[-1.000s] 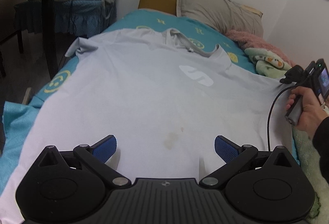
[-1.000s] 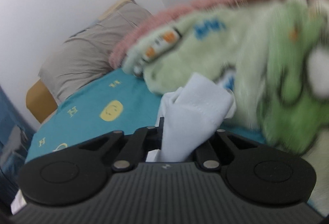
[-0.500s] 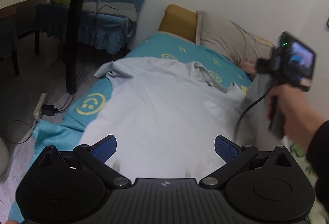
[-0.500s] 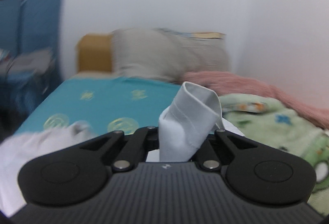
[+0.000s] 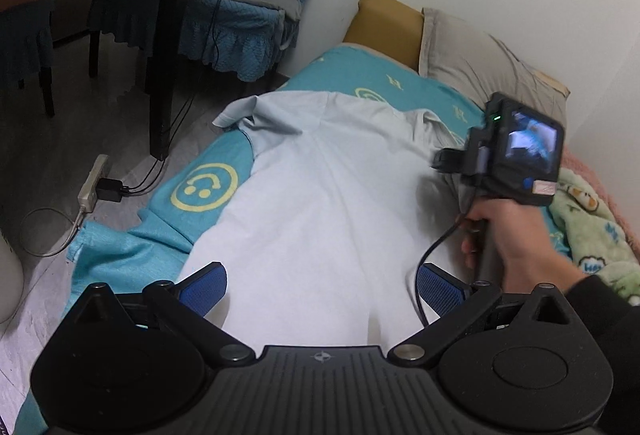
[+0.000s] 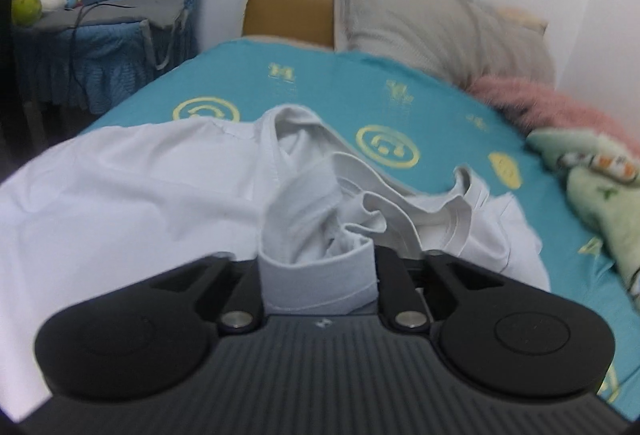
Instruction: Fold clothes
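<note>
The right gripper (image 6: 318,275) pinches a sleeve of the pale grey cotton T-shirt (image 5: 320,203), which also lies between the left gripper's (image 5: 322,287) wide-spread jaws.

The shirt (image 5: 320,219) is thin, smooth, matt white cloth with a stitched hem. Under it, the sheet (image 6: 320,87) is matt teal woven fabric. Beside the sheet lies a fluffy pink blanket (image 6: 552,107). Both grippers (image 5: 322,285) (image 6: 318,275) are matt black ribbed plastic with shiny metal pivots
</note>
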Motion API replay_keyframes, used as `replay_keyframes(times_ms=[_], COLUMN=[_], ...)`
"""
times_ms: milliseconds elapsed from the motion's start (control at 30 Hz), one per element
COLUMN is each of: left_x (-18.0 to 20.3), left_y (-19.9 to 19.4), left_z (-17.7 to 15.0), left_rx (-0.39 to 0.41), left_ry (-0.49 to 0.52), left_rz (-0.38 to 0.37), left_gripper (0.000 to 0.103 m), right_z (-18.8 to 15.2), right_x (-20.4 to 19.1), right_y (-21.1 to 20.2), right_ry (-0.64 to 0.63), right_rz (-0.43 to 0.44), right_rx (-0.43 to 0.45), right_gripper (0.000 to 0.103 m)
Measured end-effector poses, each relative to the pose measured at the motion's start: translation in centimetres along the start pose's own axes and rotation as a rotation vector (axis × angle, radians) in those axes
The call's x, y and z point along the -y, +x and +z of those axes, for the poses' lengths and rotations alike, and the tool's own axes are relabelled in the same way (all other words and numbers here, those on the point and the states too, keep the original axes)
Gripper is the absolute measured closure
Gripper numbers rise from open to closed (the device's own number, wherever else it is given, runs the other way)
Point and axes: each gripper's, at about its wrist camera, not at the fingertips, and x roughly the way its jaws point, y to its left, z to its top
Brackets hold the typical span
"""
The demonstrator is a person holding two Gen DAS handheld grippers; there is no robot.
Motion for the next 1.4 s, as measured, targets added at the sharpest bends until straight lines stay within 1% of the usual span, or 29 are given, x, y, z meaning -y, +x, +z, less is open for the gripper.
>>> replay_keyframes(times_ms=[33,67,133,233,400,533,600,667,767,867,967,1000,1067,1133,1200,1233,1300,1400], left_x=[0.1,0.1,0.2,0.4,1.5,2.4,2.8,3.7,5.4,7.4,9.8,10.7,12.7,15.2,17.7,18.9,21.2,24.1], left_y=[0.0,0.0,-0.3,-0.9,-2.3,-3.8,-4.5,-5.4,-6.8,-7.9,-8.2,-8.4,-8.7,-9.3,-9.6,-9.6,-9.3,-8.7], left_z=[0.0,0.0,0.0,0.0,-0.6,-2.0,-3.0,-4.3,-6.1,-8.2,-10.1,-10.7,-11.9,-13.5,-15.3,-16.3,-18.4,-21.2], left_rx=[0.002,0.005,0.019,0.041,0.065,0.035,0.012,-0.016,-0.051,-0.071,-0.113,-0.125,-0.144,-0.157,-0.172,-0.201,-0.264,-0.339], left_ry=[0.002,0.003,0.007,0.019,0.078,0.11,0.129,0.171,0.257,0.353,0.436,0.454,0.494,0.559,0.625,0.653,0.714,0.825], left_rz=[0.002,0.004,0.01,0.022,0.018,-0.044,-0.08,-0.111,-0.166,-0.2,-0.227,-0.239,-0.265,-0.29,-0.312,-0.33,-0.368,-0.435], left_gripper=[0.0,0.0,0.0,0.0,0.0,0.0,0.001,0.002,0.006,0.007,0.011,0.012,0.015,0.016,0.02,0.022,0.037,0.038], right_z=[-0.1,-0.1,-0.1,-0.4,-3.6,-6.6,-9.2,-11.8,-15.6,-18.5,-20.1,-20.4,-20.6,-20.9,-21.5,-21.8,-22.5,-23.1], right_x=[0.3,0.7,1.9,4.1,8.4,11.7,12.8,13.9,15.8,17.7,19.4,19.9,20.9,21.7,22.5,23.0,23.8,24.8], right_y=[-0.5,-1.2,-3.7,-8.6,-20.5,-30.2,-34.6,-38.1,-42.0,-44.6,-46.2,-46.6,-47.3,-48.1,-48.6,-48.7,-48.9,-48.8], right_ry=[0.01,0.022,0.058,0.141,0.248,0.328,0.347,0.376,0.464,0.555,0.599,0.607,0.601,0.599,0.607,0.614,0.633,0.665], right_rz=[0.026,0.05,0.088,0.117,0.127,0.128,0.095,0.072,0.083,0.07,0.062,0.056,0.016,-0.025,-0.044,-0.043,-0.033,-0.012], right_rx=[-0.011,-0.011,0.02,0.031,0.078,0.116,0.12,0.13,0.152,0.193,0.242,0.262,0.311,0.353,0.379,0.385,0.392,0.396], right_gripper=[0.021,0.015,0.016,0.016,0.016,0.016,0.016,0.016,0.016,0.016,0.016,0.016,0.016,0.016,0.016,0.016,0.016,0.016])
